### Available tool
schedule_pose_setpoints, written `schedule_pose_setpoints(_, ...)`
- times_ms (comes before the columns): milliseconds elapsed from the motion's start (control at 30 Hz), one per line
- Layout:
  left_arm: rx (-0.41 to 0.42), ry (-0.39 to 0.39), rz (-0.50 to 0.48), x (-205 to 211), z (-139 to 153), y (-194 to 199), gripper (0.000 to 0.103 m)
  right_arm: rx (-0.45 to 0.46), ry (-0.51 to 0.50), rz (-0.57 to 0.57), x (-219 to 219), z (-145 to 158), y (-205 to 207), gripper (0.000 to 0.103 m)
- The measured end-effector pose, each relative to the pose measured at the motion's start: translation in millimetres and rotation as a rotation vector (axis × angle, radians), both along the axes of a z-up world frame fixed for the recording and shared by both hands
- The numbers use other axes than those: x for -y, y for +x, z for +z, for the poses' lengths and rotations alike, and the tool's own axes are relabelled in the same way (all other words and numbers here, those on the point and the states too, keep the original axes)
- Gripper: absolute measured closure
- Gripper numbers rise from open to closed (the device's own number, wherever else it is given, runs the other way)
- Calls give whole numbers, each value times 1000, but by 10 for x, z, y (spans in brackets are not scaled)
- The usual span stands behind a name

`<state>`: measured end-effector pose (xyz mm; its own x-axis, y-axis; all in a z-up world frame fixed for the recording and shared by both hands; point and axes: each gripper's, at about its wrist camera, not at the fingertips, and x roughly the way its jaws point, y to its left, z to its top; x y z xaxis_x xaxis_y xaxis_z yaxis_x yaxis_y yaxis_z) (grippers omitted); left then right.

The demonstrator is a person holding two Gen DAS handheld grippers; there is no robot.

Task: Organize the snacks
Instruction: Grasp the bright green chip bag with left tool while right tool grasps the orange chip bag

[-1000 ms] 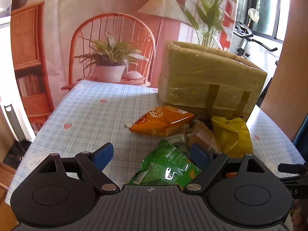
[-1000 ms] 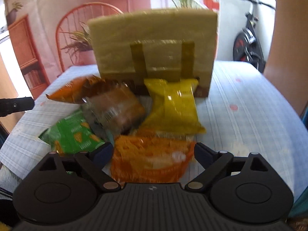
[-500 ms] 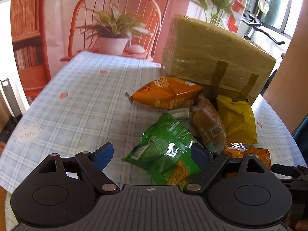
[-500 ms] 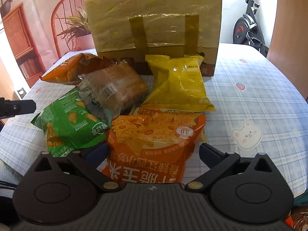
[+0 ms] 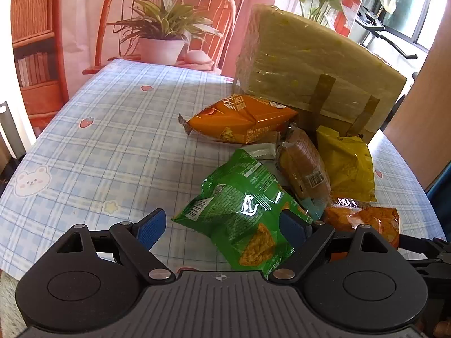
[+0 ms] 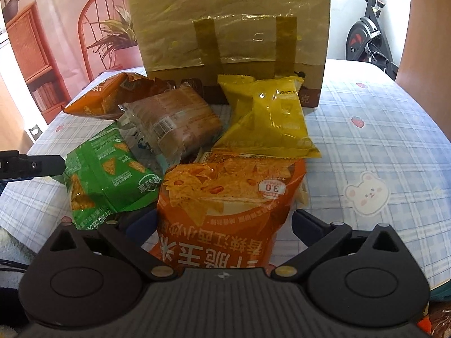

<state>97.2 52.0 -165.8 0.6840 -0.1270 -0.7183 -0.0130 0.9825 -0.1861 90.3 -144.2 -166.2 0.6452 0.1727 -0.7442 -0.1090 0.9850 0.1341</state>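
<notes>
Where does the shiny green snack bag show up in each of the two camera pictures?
Left wrist view: the green snack bag lies low in the middle, between the open left gripper fingers.
Right wrist view: the same bag sits at lower left, beside the big orange chip bag.
Shared landmark: the taped yellow box at the back of the pile.

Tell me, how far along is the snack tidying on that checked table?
Barely begun. Nothing looks sorted: the green chip bag, orange chip bag, yellow packet, wrapped bread and another orange bag lie heaped before the taped cardboard box. In hand: nothing yet, though the open left gripper straddles the green bag and the open right gripper straddles the orange one. Every snack remains.
</notes>
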Motion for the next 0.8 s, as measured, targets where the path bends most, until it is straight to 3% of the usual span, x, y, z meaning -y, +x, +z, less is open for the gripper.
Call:
schedule_pose_setpoints(100,-6,-4,-1,-10,-8,9,14,20,5,13,-9,30,-23,0)
schedule_pose_setpoints(400,-31,-23,-3,-25,-52,37,14,-51,25,-10,37,-99,42,0)
schedule_pose_setpoints(633,-70,-100,-13,-61,-147,59,19,-23,67,-14,109,-84,18,22)
schedule_pose_setpoints(800,-117,-174,-25,-58,-228,158,24,-11,66,-2,91,-85,12,25)
